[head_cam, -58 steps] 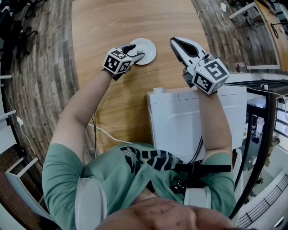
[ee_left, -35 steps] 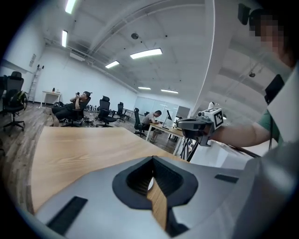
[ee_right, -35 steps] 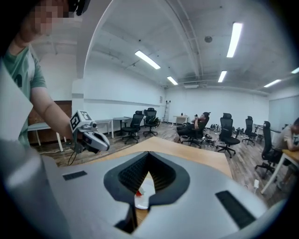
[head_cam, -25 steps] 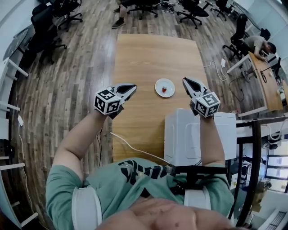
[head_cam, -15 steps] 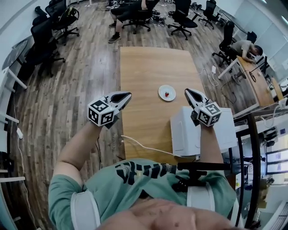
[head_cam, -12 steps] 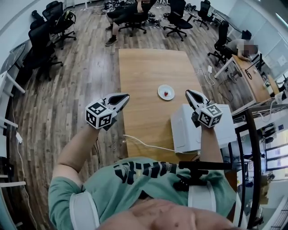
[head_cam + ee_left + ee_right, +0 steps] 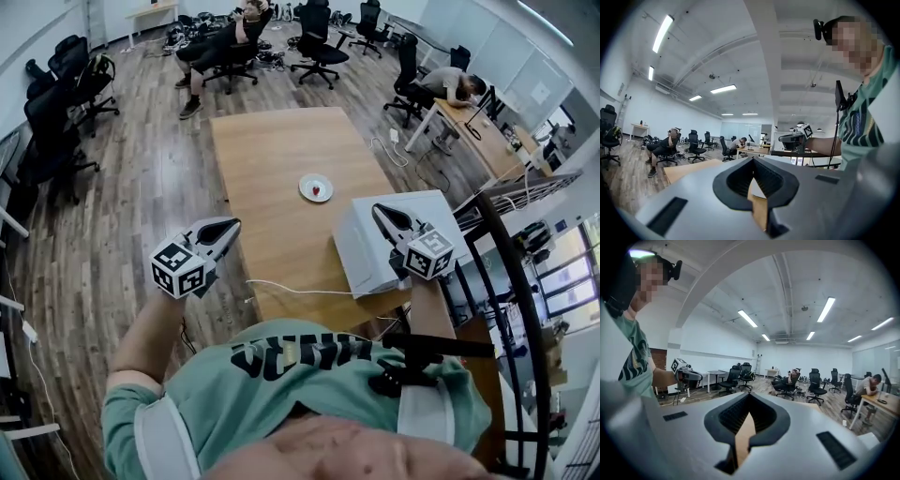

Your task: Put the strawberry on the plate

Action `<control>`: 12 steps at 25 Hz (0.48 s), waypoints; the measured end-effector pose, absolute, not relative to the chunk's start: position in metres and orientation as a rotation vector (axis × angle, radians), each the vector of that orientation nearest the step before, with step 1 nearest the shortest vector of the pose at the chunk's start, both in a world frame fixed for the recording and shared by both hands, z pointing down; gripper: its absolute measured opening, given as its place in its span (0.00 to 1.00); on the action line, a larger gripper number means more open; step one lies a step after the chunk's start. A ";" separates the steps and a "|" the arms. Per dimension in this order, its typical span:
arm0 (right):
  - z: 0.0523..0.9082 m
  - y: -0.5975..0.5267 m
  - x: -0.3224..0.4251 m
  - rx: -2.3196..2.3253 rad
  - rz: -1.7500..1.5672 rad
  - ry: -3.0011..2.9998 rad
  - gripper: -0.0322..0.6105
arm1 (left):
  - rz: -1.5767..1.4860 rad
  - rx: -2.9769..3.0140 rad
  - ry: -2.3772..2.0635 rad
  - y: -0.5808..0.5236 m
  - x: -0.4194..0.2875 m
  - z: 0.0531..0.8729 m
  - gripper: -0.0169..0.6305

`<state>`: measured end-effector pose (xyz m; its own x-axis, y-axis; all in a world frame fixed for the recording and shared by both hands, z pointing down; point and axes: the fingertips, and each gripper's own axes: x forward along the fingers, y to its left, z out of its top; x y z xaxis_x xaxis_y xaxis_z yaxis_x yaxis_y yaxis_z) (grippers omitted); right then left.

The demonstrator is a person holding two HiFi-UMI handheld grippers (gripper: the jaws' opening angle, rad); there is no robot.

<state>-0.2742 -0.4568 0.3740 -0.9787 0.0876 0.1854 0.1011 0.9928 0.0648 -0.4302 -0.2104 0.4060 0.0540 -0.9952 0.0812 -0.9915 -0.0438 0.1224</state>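
Lying on the plate (image 7: pixel 306 185) mid-table, the strawberry (image 7: pixel 318 190) is seen ahead of both grippers, seemingly nearer the right gripper (image 7: pixel 378 210) than the left gripper (image 7: pixel 232 224); both are closed and empty

Looking over an open office, grey-brown plank floor (image 7: pixel 141 187) spreading all round a long pale wooden table (image 7: pixel 272 159). Taking in black office chairs (image 7: pixel 323 37) clustering at the far end and left, a desk (image 7: pixel 478 136) standing far right, a white cabinet (image 7: pixel 361 248) sitting near right. Catching long ceiling lights (image 7: pixel 661 33) glowing overhead, white walls (image 7: pixel 717 345) closing the far end.
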 end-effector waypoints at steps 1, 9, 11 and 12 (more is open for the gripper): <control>0.369 -0.456 -0.264 -0.135 -0.115 -2.957 0.06 | -0.043 2.177 -2.065 -0.209 -0.422 0.403 0.03; 0.353 -0.446 -0.173 -0.146 -0.130 -3.013 0.06 | -0.143 2.145 -1.999 -0.202 -0.335 0.411 0.03; 0.359 -0.441 -0.149 -0.171 -0.118 -3.009 0.06 | -0.171 2.121 -1.993 -0.202 -0.307 0.414 0.03; 0.363 -0.440 -0.137 -0.185 -0.112 -3.001 0.06 | -0.186 2.110 -1.987 -0.204 -0.292 0.415 0.03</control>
<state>-0.1373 -0.4403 0.3634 -0.9837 0.1174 0.1365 0.1273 0.9897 0.0658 -0.2925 -0.2041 0.4147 0.0690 -0.9952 0.0689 -0.9652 -0.0491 0.2570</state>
